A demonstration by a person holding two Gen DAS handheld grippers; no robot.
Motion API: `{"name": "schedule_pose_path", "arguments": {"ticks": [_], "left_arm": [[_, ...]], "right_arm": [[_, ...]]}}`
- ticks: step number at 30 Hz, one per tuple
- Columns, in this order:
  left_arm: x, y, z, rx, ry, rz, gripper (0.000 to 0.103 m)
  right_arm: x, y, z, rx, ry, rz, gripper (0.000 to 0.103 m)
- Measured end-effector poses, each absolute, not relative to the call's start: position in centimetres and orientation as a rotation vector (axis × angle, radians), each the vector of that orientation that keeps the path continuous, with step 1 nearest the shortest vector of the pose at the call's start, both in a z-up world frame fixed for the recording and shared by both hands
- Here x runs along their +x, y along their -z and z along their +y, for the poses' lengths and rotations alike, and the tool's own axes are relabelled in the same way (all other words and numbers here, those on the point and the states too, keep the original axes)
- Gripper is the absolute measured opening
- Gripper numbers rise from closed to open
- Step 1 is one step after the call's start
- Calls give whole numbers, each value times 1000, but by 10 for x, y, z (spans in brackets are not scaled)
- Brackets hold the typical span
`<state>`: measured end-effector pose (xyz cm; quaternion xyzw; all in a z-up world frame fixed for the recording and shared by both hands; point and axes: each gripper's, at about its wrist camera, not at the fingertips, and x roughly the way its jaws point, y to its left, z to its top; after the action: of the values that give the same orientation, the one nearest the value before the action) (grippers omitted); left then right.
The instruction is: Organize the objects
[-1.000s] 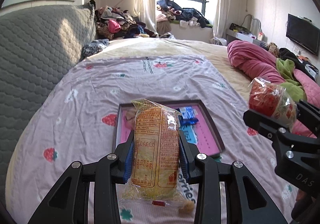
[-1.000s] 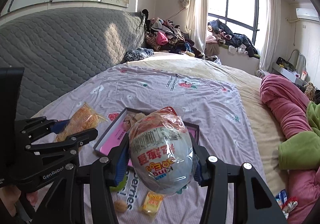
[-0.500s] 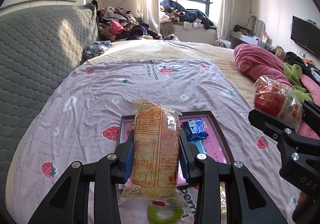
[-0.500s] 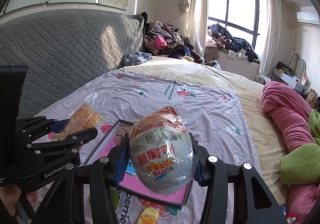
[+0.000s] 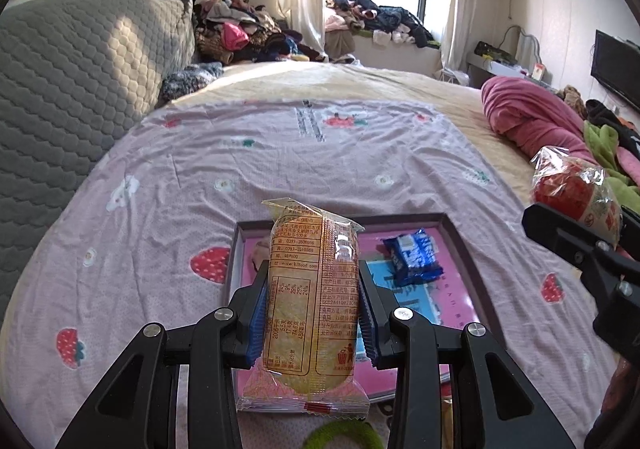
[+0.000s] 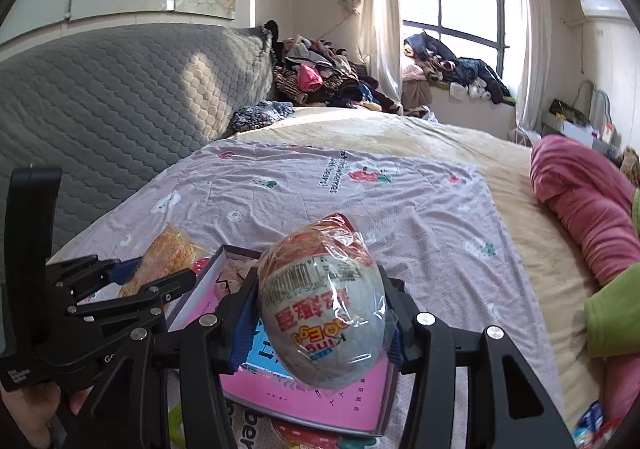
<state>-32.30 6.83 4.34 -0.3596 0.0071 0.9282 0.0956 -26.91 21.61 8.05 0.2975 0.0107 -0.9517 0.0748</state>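
A strawberry-print sheet [image 5: 280,177] covers the near part of the bed, and on it lies the shallow pink-lined tray [image 5: 460,245] that appears to be the collecting place for the loose snacks. The tray is only partly filled: a blue snack packet [image 5: 414,257] lies flat toward its far right, and a pale lumpy item [image 5: 260,253], too hidden to identify, sits in the far left corner. Most of the pink floor shows bare.

Two more items are in transit. The left gripper [image 5: 312,313] is clamped on an upright yellow cake packet [image 5: 312,289], pads pressing both long sides, held above the tray's near left part. The right gripper [image 6: 320,321] grasps a wrapped toy egg [image 6: 324,309] by its sides, poised above the tray's near edge. Neither item touches the tray yet.

Judging by this, the task is around its middle: two things placed, two about to be set down. Some remain outside the tray: a green ring [image 5: 344,435] on the sheet just in front of it, and small wrapped sweets [image 6: 596,421] at the bed's right edge.
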Motion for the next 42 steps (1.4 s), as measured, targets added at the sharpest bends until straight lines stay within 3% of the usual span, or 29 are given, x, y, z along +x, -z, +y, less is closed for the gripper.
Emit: {"name": "schedule_pose_path", "arguments": {"ticks": [23,42], "left_arm": [[-366,54,65,-1198,-2691,11,39],[-369,84,66,-1231,-2674,-8,39]], "right_arm": [[-319,37,230,1183,2817,-13,53],[-334,72,227,1307,2796,59,53]]}}
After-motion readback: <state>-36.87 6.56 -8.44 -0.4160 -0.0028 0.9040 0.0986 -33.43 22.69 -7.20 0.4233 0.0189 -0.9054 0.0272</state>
